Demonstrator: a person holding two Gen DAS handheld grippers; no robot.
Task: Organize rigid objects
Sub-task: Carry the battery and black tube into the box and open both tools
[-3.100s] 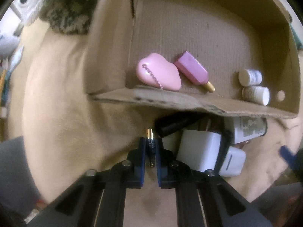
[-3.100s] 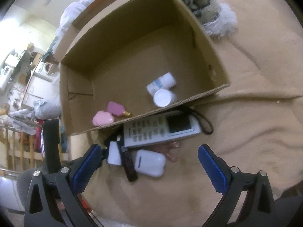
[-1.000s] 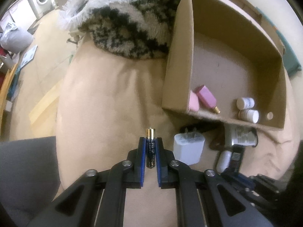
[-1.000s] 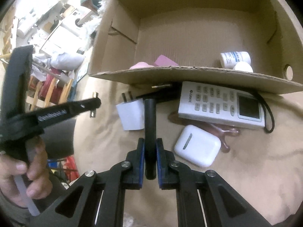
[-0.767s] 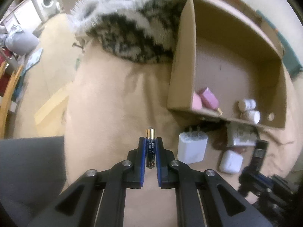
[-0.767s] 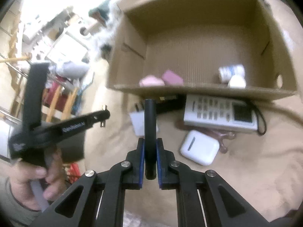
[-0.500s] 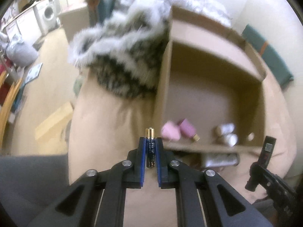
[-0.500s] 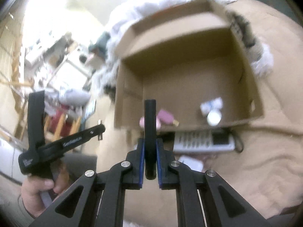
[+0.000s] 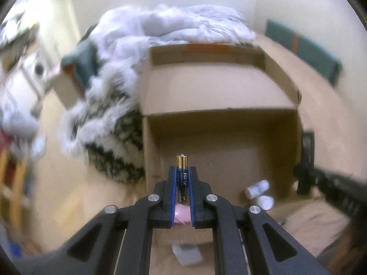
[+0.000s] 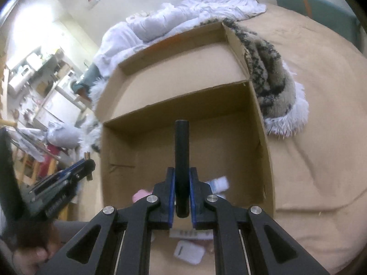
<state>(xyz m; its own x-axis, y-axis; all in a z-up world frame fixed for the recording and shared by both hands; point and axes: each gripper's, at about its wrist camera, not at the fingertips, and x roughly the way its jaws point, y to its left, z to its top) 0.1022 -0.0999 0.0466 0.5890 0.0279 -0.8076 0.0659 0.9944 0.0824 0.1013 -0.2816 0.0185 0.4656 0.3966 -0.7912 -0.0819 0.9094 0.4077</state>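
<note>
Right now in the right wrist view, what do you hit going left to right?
left gripper with its battery → pink item in the cardboard box → black cylinder in the right gripper → furry patterned blanket

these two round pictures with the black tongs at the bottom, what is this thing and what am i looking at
No robot here: a person holds a two-finger gripper in each hand, and a fisheye camera on each looks out along its fingers, hence the round, warped pictures. One picture comes from the left gripper, which is shut on a small battery. The other comes from the right gripper, shut on a black stick-shaped object; what it is I cannot tell. Both point at an open cardboard box on a tan blanket. Inside lie white bottles and something pink. A white case lies in front of the box, on the blanket.
</note>
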